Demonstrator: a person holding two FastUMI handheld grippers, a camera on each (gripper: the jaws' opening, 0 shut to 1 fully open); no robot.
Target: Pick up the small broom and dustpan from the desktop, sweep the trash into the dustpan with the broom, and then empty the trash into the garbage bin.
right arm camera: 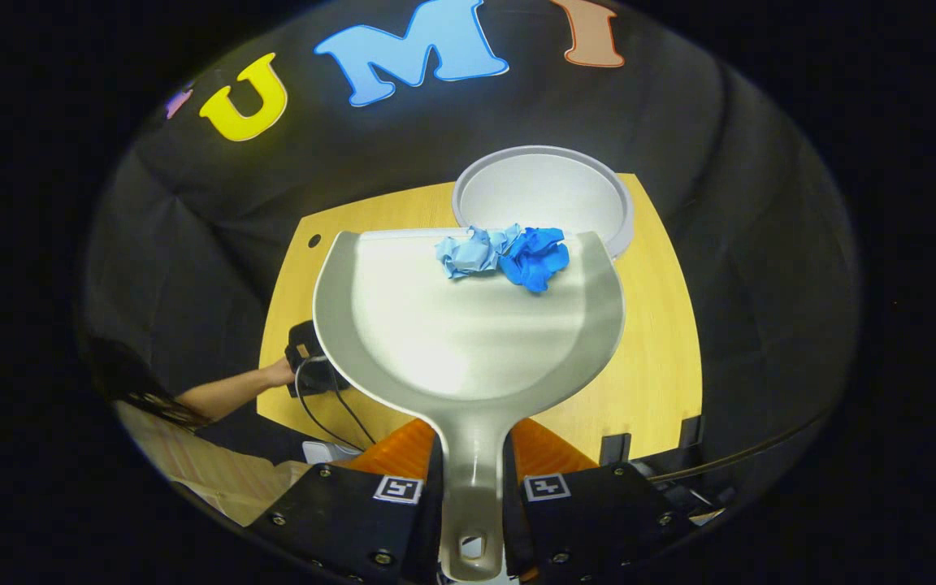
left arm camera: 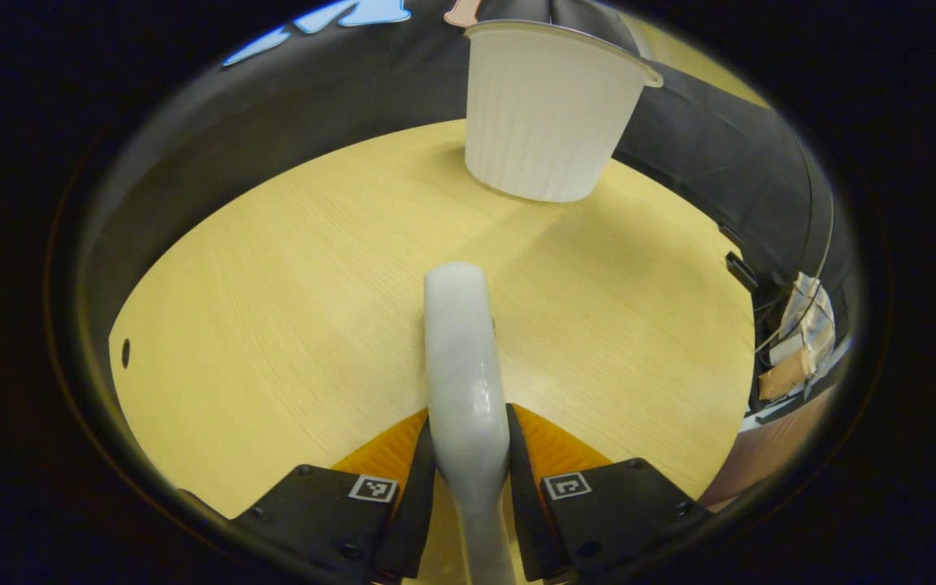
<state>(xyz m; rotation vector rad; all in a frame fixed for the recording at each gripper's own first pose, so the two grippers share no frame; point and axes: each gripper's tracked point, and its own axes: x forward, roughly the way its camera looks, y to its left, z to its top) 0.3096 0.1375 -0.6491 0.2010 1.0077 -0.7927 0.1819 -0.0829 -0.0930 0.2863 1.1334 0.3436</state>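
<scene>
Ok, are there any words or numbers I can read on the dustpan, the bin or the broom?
On the dustpan: none.
On the garbage bin: none.
On the broom handle: none.
On the square markers beside the fingers: black-and-white patterns, no words or numbers.

Light falls from above, bright on my tabletop (left arm camera: 289, 325) and glaring off the dustpan (right arm camera: 468, 325) at mid-frame in the right gripper view. Edges bow and darken. The handle (left arm camera: 468, 382) nearest my left lens looks soft and blurred.
</scene>
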